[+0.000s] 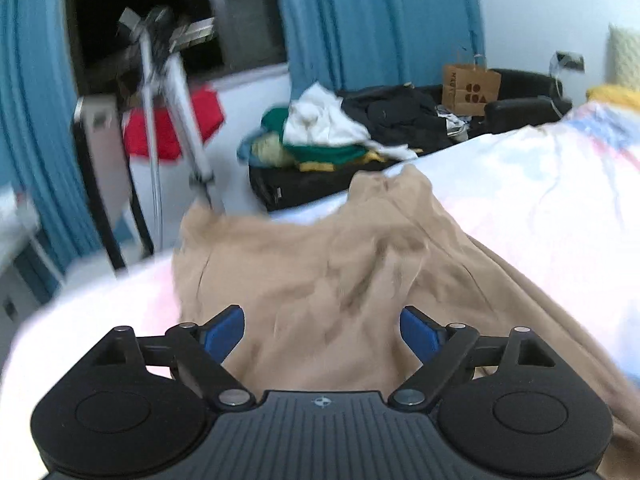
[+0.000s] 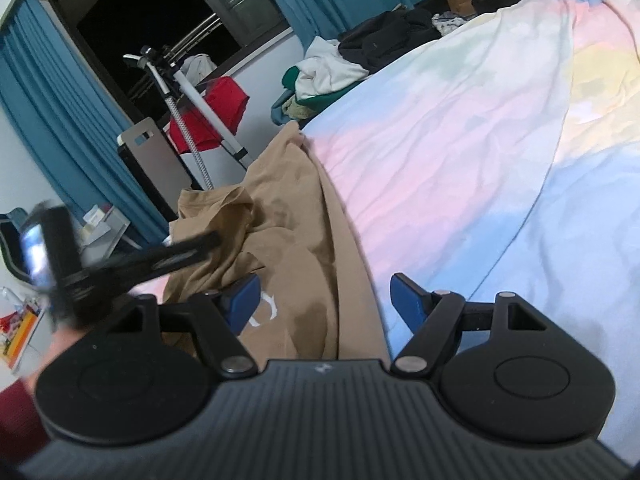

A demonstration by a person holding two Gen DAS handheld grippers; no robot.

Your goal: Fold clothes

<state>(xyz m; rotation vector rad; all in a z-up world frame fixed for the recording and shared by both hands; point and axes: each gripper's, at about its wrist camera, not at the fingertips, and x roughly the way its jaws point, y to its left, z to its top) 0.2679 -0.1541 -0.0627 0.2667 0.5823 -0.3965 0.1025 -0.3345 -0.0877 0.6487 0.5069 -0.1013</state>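
A tan T-shirt [image 1: 320,272] lies rumpled on the pastel bedspread [image 1: 540,200]. My left gripper [image 1: 322,330] is open just above the shirt, its blue pads spread wide with cloth between and below them. In the right wrist view the same tan shirt [image 2: 288,240] runs along the bed's left edge, with a white print near its lower part. My right gripper [image 2: 325,300] is open over the shirt's right edge, holding nothing. The left gripper [image 2: 120,264] shows blurred at the left in that view, over the shirt's folded part.
A pile of white, green and dark clothes [image 1: 340,128] lies on a black case beyond the bed. A tripod [image 1: 176,100], a red cloth [image 1: 172,124], blue curtains [image 1: 360,20] and a paper bag [image 1: 470,88] stand behind. The pastel bedspread [image 2: 480,140] stretches to the right.
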